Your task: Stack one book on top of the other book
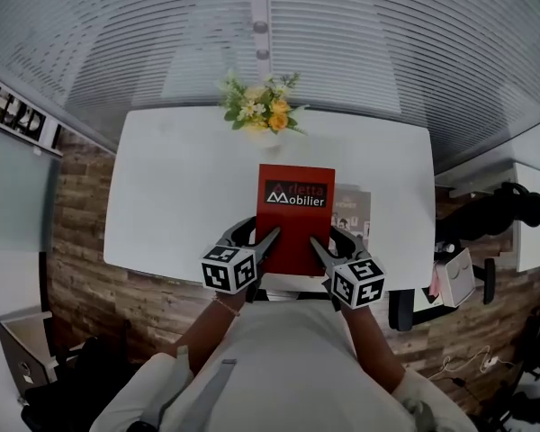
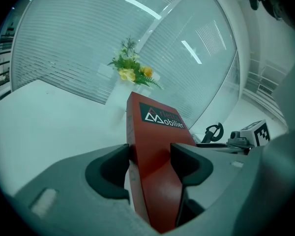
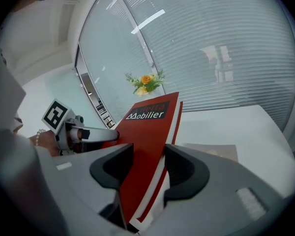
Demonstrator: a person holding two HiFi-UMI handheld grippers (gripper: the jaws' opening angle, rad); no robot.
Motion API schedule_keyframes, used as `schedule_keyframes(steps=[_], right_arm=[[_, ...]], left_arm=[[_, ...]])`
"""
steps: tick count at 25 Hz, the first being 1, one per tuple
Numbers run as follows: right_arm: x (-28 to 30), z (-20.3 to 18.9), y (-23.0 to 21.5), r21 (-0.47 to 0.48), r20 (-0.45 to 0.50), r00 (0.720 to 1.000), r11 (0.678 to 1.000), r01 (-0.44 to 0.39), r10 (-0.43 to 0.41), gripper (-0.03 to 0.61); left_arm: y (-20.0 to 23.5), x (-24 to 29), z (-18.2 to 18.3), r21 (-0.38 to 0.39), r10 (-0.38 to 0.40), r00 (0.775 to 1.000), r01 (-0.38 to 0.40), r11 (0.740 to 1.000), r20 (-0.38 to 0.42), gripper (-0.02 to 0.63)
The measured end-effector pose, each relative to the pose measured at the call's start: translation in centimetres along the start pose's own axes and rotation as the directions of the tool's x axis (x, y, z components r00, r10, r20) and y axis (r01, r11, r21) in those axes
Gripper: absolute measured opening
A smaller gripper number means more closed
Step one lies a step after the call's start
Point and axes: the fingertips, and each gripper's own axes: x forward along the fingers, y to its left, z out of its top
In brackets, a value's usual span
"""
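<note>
A red book point(image 1: 294, 212) with a black title label is held above the white table point(image 1: 180, 196) by both grippers. My left gripper point(image 1: 268, 239) is shut on its near left edge, and my right gripper point(image 1: 317, 246) is shut on its near right edge. In the left gripper view the red book point(image 2: 155, 146) runs between the jaws, cover tilted. The right gripper view has the red book point(image 3: 147, 132) clamped with its white page edge showing. A second, brownish book point(image 1: 353, 210) lies flat on the table, partly hidden under the red one's right side; the same brownish book point(image 3: 214, 151) shows in the right gripper view.
A vase of yellow and white flowers point(image 1: 263, 108) stands at the table's far edge, just beyond the books. Slatted blinds close off the back. A black chair point(image 1: 495, 210) and a bag point(image 1: 454, 277) sit right of the table. Wooden floor surrounds it.
</note>
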Motion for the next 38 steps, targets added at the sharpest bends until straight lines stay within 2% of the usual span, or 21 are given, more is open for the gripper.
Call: schedule_keyframes(steps=[12,27,38], right_arm=[[-5.6,-1.0,-7.2,0.027,0.013,1.000,1.000,0.004,-0.005,0.193],[-12.7,-2.0,-14.2,0.034,0.014,0.999,0.998,-0.052,0.051,0.193],[-14.0,-2.2,-15.2,0.034,0.006,0.997,0.997,-0.071,0.071,0.193]], left_arm=[[-7.3,5.2,-1.9,0.015,0.000,1.000,0.000,1.000,-0.024,0.268],[-16.3,8.9,-4.1,0.015,0.069,0.998,-0.070,0.997,0.010,0.268],[-18.0,9.3,-4.5,0.015,0.087,0.996,-0.087,0.996,0.017,0.268]])
